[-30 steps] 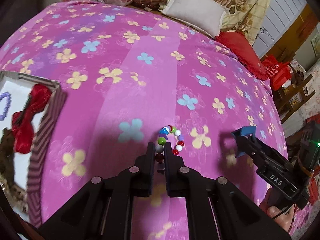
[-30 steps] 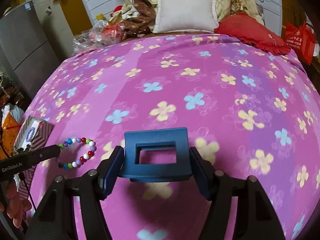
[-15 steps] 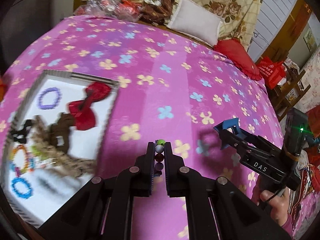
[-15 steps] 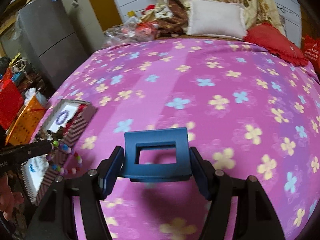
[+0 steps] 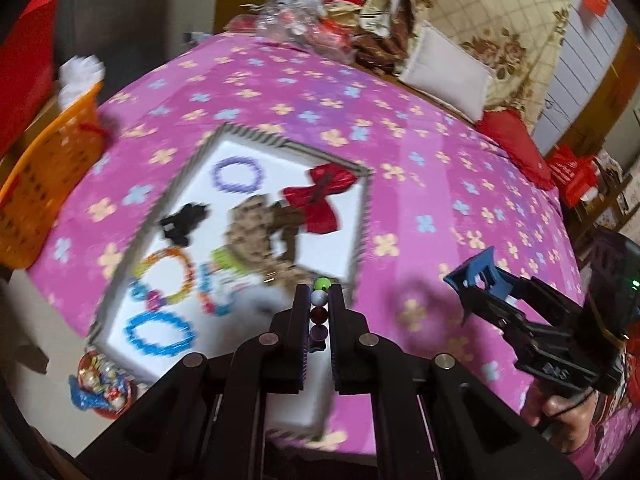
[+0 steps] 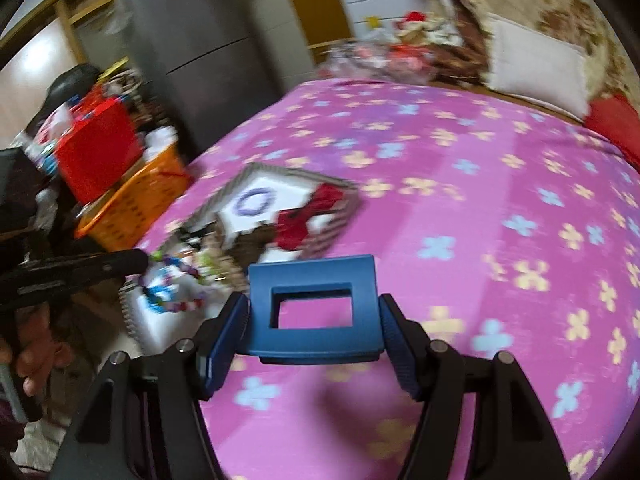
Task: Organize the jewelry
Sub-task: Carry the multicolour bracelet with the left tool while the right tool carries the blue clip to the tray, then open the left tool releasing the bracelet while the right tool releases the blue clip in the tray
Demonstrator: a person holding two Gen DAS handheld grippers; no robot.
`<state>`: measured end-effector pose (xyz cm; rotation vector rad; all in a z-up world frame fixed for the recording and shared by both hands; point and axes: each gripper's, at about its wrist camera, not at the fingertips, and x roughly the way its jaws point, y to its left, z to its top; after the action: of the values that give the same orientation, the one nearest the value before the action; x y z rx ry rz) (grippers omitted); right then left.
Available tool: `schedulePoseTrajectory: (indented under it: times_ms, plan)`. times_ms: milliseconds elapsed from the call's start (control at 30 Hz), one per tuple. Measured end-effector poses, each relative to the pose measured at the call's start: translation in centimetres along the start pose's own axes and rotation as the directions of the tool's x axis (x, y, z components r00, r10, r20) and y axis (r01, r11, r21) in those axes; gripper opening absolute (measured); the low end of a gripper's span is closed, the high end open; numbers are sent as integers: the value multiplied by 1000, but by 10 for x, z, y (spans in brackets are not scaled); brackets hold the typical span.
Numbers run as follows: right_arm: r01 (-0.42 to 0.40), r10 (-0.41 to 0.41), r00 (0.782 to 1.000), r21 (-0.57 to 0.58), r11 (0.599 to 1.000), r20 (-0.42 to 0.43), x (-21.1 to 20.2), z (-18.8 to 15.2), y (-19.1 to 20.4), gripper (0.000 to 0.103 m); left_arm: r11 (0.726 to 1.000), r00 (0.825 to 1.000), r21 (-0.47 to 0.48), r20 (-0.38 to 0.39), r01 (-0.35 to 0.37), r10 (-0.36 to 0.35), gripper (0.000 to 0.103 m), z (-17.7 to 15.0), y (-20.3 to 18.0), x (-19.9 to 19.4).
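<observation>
Pink flowered bed (image 5: 432, 184) lies bare right of the tray (image 5: 362, 216), above whose near corner the left claw (image 5: 319, 300) clamps a bead bracelet (image 5: 320, 304) lengthwise, while the right claw (image 6: 314, 312) grips a blue clip (image 6: 314, 280).

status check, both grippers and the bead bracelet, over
Left hand-held gripper shut on bead bracelet, above striped box. Right hand-held gripper clamps blue clip. Nothing in the way.
</observation>
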<state>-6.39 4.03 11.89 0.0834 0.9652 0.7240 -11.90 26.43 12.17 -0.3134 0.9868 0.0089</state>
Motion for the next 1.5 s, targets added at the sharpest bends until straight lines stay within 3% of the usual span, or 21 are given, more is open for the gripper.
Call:
schedulePoseTrajectory:
  times_ms: [267,633,833,1033,1500]
  plan:
    - [-132,120,988,-121,984,-101,31,-14,81,69,995,999,-91,-46,-32,28,4,-28,55,6]
    - [-246,206,949,-155,957,-238,67,-33,124,69,984,993,-159,-105,-76,60,4,-52,96,24]
    - [-241,186,936,-158,958,-299,93,-39,132,69,981,992,-167,-99,-100,84,4,-53,105,26]
    - [-182,105,938,-210,960,-331,112,-43,132,68,976,990,-181,-93,-120,104,4,-50,115,28]
    - [-122,19,954,-330,936,-298,118,-50,144,68,970,980,-165,-121,-180,161,4,-54,111,40]
